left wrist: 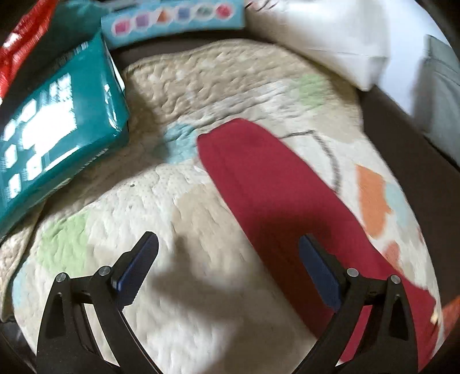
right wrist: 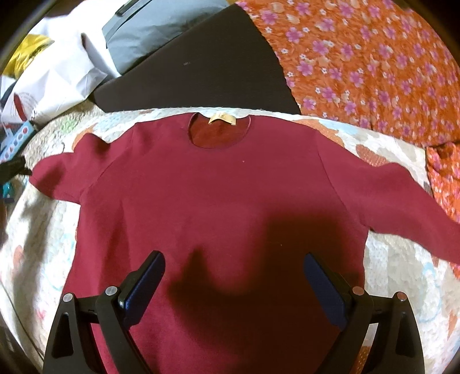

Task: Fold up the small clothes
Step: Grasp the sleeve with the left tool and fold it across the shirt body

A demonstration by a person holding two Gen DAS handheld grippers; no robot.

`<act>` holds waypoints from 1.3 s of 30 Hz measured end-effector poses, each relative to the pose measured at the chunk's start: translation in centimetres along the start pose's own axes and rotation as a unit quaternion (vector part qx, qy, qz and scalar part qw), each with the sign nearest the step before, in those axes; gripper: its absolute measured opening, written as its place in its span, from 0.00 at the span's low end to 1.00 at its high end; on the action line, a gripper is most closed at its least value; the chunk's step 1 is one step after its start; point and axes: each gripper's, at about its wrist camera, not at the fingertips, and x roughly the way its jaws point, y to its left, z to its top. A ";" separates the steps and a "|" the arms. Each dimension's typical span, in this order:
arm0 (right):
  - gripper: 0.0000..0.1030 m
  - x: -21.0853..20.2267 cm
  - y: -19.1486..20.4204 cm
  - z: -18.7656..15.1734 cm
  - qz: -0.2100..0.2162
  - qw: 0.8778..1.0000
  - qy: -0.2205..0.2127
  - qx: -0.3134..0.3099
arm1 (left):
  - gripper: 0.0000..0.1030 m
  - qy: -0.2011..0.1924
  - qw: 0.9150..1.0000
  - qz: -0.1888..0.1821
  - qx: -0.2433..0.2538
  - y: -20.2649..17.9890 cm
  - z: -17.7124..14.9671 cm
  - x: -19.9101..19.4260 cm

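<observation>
A dark red long-sleeved top [right wrist: 212, 201] lies flat on a pale quilt [right wrist: 402, 287], neck hole and tan label [right wrist: 221, 118] at the far side, both sleeves spread out. My right gripper [right wrist: 234, 273] hovers over its lower body, open, nothing between the fingers. In the left wrist view one red sleeve [left wrist: 276, 184] runs diagonally across the quilt [left wrist: 201, 95]. My left gripper [left wrist: 228, 253] is open above the quilt, its right finger [left wrist: 319, 270] over the sleeve's edge, its left finger [left wrist: 138, 267] over bare quilt. The left view is motion-blurred.
A teal package [left wrist: 57, 132] lies at the quilt's left edge, a light blue box [left wrist: 172, 20] behind it, white bags [left wrist: 330, 37] at the back right. Orange flowered fabric [right wrist: 368, 66], a dark surface [right wrist: 201, 74] and a grey pillow [right wrist: 149, 37] lie beyond the top.
</observation>
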 end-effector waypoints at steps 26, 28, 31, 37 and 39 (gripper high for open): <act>0.93 -1.2 -2.2 0.0 0.040 0.997 -0.008 0.061 | 0.07 -0.021 0.932 -0.320 0.167 -12.6 -7.2 -14.3; 0.93 -2.0 -2.7 0.0 0.034 0.997 -0.018 0.065 | 0.07 0.000 0.923 -0.337 0.188 -14.8 -9.6 -15.2; 0.93 -2.9 -3.8 0.0 0.021 0.997 -0.023 0.066 | 0.07 0.030 0.904 -0.360 0.230 -18.7 -14.8 -16.3; 0.93 -3.2 -6.9 0.2 0.006 0.995 -0.035 0.090 | 0.08 0.120 0.876 -0.363 0.294 -23.1 -26.2 -14.3; 0.93 -2.7 -8.1 0.1 0.008 0.994 -0.029 0.105 | 0.08 0.158 0.871 -0.321 0.338 -24.2 -28.8 -13.1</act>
